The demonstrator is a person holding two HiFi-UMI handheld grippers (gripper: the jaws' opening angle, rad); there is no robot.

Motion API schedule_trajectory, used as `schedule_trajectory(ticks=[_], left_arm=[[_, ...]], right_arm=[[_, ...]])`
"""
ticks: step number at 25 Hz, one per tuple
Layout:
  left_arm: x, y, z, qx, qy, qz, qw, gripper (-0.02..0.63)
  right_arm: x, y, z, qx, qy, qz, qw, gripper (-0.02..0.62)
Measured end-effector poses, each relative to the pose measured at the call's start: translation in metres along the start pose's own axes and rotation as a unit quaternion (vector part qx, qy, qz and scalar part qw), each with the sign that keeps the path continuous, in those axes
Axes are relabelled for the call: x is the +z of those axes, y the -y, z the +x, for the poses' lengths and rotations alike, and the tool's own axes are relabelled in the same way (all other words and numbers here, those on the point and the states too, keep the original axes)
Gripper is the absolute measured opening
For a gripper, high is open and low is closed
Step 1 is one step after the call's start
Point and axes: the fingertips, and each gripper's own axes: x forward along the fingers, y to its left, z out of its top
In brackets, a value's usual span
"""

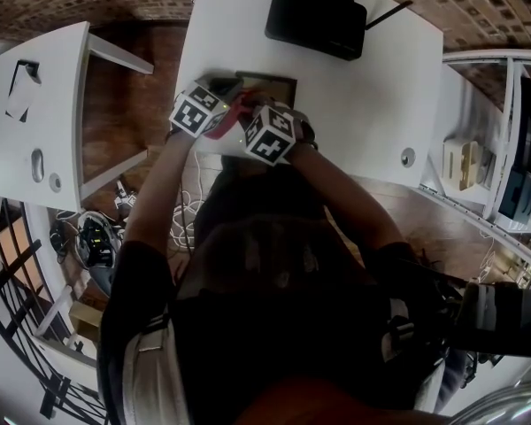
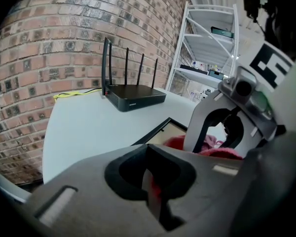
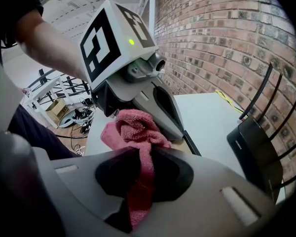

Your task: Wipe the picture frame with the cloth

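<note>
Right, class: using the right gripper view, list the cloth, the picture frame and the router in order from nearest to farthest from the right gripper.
1. The cloth: clamped in the right gripper's jaws.
2. The picture frame: lying just beyond the cloth, slightly right.
3. The router: farthest, off to the right at the back.

Pink cloth [image 3: 133, 132], black picture frame [image 1: 279, 85]
</note>
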Motion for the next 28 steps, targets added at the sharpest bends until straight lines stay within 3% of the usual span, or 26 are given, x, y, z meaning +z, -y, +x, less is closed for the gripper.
schedule_trajectory(ticks=[12, 17, 20, 21, 23, 25, 28], left_arm=[[-0.002, 0.001, 0.001, -0.002, -0.022, 0.013, 0.9997, 0.002], [0.016, -0.006, -0.012, 0.023, -0.01, 0.012, 0.9996, 0.002], [0.01, -0.014, -0.012, 0.028, -0.046, -0.008, 0.9985, 0.002], [0.005, -0.013, -0.011, 0.023, -0.067, -0.021, 0.9972, 0.083], [-0.006, -0.008, -0.008, 0.014, -0.106, -0.038, 0.9935, 0.171], [-0.014, -0.006, -0.006, 0.018, -0.123, -0.043, 0.9913, 0.176], [-0.016, -0.01, -0.003, 0.028, -0.115, -0.064, 0.9909, 0.178]], right_arm=[[-0.001, 0.001, -0.003, -0.004, 0.016, 0.013, 1.0, 0.049], [0.005, 0.004, -0.029, -0.011, 0.06, 0.02, 0.998, 0.049], [-0.001, 0.011, -0.056, -0.021, 0.086, 0.046, 0.995, 0.049], [-0.006, 0.014, -0.064, -0.025, 0.093, 0.06, 0.994, 0.049], [-0.02, 0.021, -0.081, -0.036, 0.103, 0.097, 0.989, 0.049], [-0.037, 0.032, -0.097, -0.052, 0.111, 0.136, 0.983, 0.049], [-0.065, 0.053, -0.123, -0.086, 0.12, 0.185, 0.972, 0.049]])
